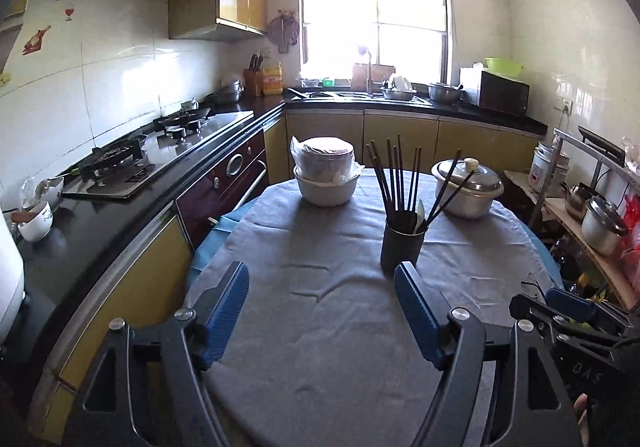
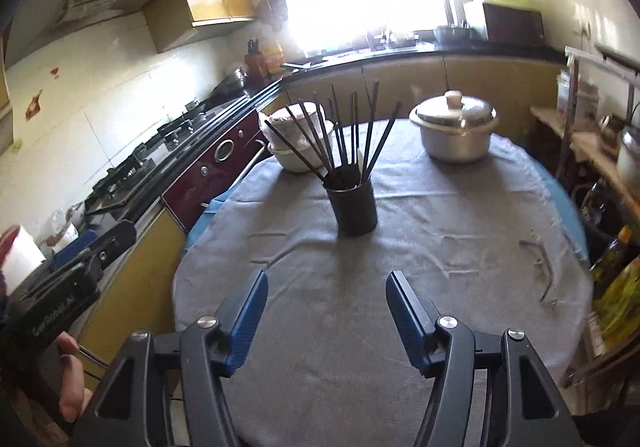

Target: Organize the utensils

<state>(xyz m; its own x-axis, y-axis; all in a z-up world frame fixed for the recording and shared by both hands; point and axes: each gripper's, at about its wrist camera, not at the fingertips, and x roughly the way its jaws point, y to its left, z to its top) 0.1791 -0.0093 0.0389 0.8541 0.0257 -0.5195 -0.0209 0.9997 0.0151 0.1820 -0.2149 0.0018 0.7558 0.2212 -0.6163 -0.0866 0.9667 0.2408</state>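
Observation:
A black utensil cup [image 1: 402, 245] stands upright on the grey-clothed round table [image 1: 320, 347]. It holds several dark chopsticks [image 1: 394, 175] fanned out and a white spoon [image 1: 420, 213]. My left gripper [image 1: 320, 271] hovers over the table's near side, short of the cup, open with nothing between its blue pads. In the right wrist view the same cup [image 2: 354, 207] and chopsticks [image 2: 344, 131] sit ahead of my right gripper [image 2: 328, 277], which is also open and empty. Each gripper shows at the edge of the other's view, the right one [image 1: 560, 303] and the left one [image 2: 100, 247].
Stacked white bowls [image 1: 326, 177] and a lidded metal pot [image 1: 468, 187] stand at the table's far side. A small bent metal piece [image 2: 544, 267] lies on the cloth at right. A stove counter [image 1: 120, 167] runs along the left, a cluttered shelf [image 1: 600, 223] along the right.

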